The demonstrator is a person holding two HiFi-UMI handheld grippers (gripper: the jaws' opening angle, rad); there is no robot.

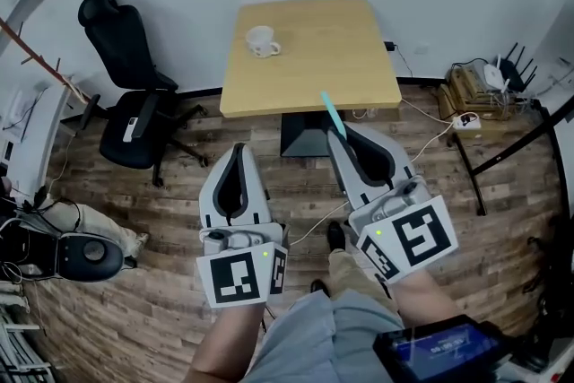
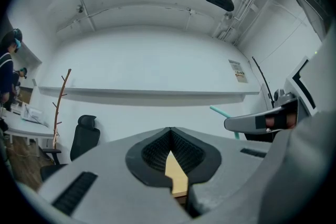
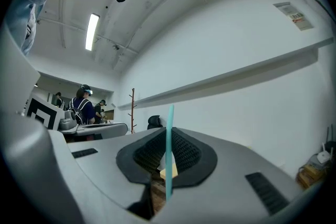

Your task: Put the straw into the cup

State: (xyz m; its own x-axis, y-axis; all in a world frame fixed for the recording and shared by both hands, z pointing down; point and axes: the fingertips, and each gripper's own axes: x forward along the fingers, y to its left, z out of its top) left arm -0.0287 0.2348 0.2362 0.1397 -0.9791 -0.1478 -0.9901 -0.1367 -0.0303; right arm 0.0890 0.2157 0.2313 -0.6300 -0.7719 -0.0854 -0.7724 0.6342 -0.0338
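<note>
Head view: right hand-held gripper [image 1: 340, 133] pinches the straw [image 1: 331, 110]; left hand-held gripper [image 1: 239, 149] is pressed together, empty. The cup [image 1: 262, 40] stands on the desk [image 1: 341, 49], a chair [image 1: 130, 103] beside it.

Square wooden table [image 1: 341, 58] on a dark pedestal [image 1: 303, 134], standing on a plank floor [image 1: 179, 211]. One white cup [image 1: 262, 40] sits near the table's far-left corner.

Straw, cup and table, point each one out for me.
straw [image 1: 333, 115], head view, middle of the teal shaft.
cup [image 1: 259, 39], head view, its white side.
table [image 1: 345, 36], head view, bare wooden top.
</note>
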